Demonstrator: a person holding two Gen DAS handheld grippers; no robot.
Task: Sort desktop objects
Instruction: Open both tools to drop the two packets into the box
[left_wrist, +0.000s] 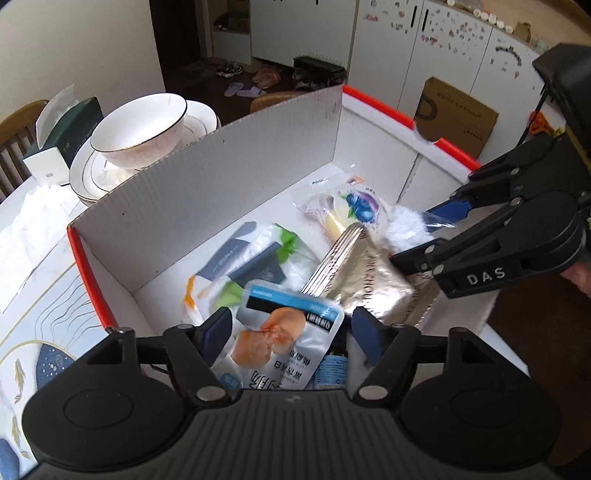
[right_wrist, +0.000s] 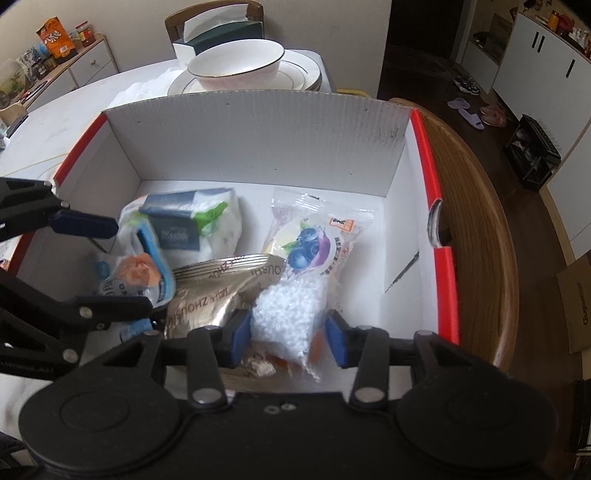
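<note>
The left gripper (left_wrist: 288, 332), jaws spread, half hides one blue-topped snack pouch (left_wrist: 284, 332); the right gripper (right_wrist: 288, 338), spread, straddles one white-pellet bag (right_wrist: 291, 314). The box (right_wrist: 258, 140) holds five visible packets.

1. Several packets are held in the box (right_wrist: 258, 147), at the frame's centre in the right wrist view.
2. The tissue pack (right_wrist: 199, 225) is placed upper left of the foil pouch (right_wrist: 207, 295).
3. The bowl (right_wrist: 236, 66) is stacked on plates (right_wrist: 299, 79) behind the box.
</note>
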